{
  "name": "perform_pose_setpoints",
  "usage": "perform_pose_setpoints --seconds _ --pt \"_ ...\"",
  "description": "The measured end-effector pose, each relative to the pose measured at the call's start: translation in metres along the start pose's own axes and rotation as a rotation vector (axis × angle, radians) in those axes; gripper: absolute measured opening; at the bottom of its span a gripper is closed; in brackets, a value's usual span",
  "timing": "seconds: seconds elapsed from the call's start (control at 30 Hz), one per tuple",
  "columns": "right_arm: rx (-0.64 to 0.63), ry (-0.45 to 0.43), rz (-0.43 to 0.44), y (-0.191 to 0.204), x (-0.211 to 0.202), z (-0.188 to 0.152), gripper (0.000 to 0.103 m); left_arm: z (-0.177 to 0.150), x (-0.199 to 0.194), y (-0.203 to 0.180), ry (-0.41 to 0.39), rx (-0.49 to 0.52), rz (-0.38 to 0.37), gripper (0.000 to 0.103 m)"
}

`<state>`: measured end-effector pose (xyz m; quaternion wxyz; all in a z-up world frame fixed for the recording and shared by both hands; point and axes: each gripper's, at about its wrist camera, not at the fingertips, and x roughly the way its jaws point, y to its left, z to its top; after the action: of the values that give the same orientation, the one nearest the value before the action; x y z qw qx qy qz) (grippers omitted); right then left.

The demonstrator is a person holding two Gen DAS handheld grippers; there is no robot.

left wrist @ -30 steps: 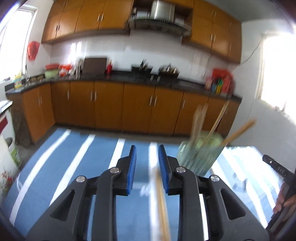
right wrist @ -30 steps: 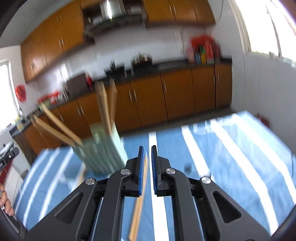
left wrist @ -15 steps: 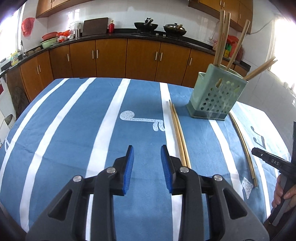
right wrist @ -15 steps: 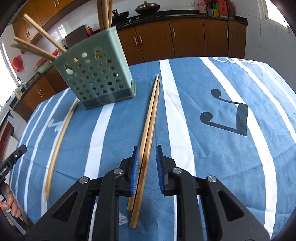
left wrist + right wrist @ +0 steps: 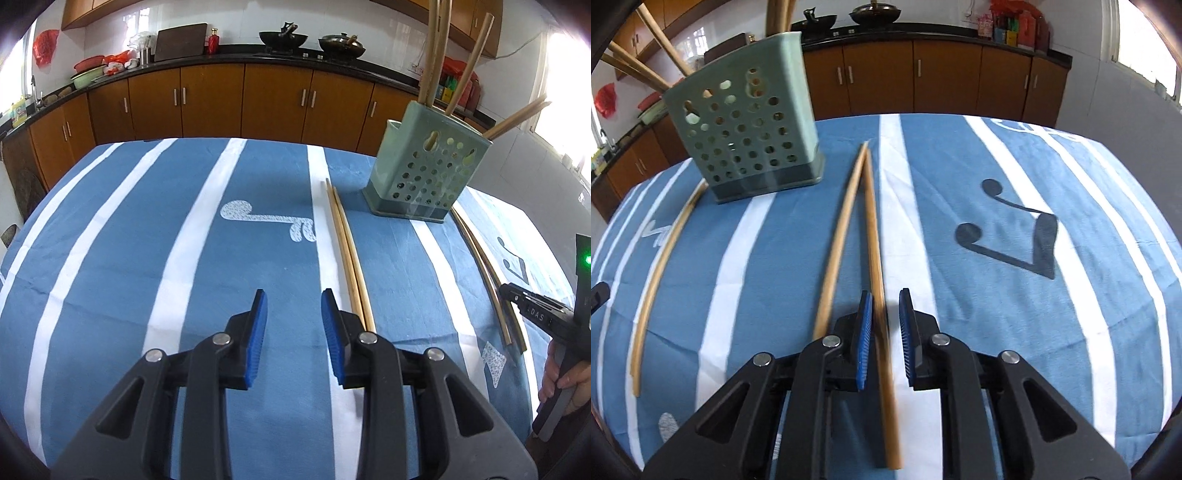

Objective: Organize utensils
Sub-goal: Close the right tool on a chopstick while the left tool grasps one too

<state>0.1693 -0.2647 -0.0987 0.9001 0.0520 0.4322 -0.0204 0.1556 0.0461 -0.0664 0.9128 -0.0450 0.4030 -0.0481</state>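
A green perforated utensil holder (image 5: pixel 424 173) stands on the blue striped tablecloth with several wooden chopsticks upright in it; it also shows in the right wrist view (image 5: pixel 746 133). Two chopsticks (image 5: pixel 347 251) lie side by side left of the holder. In the right wrist view they splay apart: one (image 5: pixel 842 236) lies left, the other (image 5: pixel 877 280) runs between my right gripper's (image 5: pixel 885 325) open jaws. Another pair of chopsticks (image 5: pixel 484 273) lies right of the holder, also in the right wrist view (image 5: pixel 661 273). My left gripper (image 5: pixel 291 317) is open and empty, just left of the pair.
The table's far edge faces brown kitchen cabinets (image 5: pixel 277 99) and a counter with pots. The other gripper held by a hand (image 5: pixel 554 325) shows at the right edge of the left wrist view. Music-note prints mark the cloth (image 5: pixel 1008 229).
Both grippers have come down from looking across the kitchen to low over the table. My right gripper opened slightly around one chopstick, and the pair now splays apart.
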Motion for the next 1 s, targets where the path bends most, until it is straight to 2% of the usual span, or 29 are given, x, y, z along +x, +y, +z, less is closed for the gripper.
perform_pose_setpoints --seconds 0.03,0.17,0.33,0.5,0.63,0.97,1.0 --pt "0.008 -0.005 -0.025 -0.004 0.000 0.000 0.010 -0.001 0.001 -0.001 0.005 0.002 -0.007 0.031" --pt "0.083 -0.002 -0.034 -0.021 0.001 0.002 0.008 -0.003 0.009 -0.011 0.033 0.016 -0.049 0.030" --pt "0.068 -0.007 -0.038 -0.023 0.001 0.002 0.008 -0.006 0.019 -0.028 0.057 0.052 -0.078 0.023" --pt "0.069 -0.008 -0.032 -0.022 0.001 0.001 0.008 -0.009 0.032 -0.037 0.097 0.076 -0.070 0.017" --pt "0.067 -0.010 -0.031 -0.022 -0.001 0.000 0.008 -0.011 0.039 -0.042 0.112 0.098 -0.060 0.016" --pt "0.046 -0.014 0.001 -0.015 -0.001 0.000 0.009 0.000 0.050 -0.051 0.094 0.087 -0.017 0.016" --pt "0.044 -0.015 0.002 -0.014 -0.001 0.000 0.009 0.001 0.052 -0.052 0.089 0.088 -0.006 0.012"
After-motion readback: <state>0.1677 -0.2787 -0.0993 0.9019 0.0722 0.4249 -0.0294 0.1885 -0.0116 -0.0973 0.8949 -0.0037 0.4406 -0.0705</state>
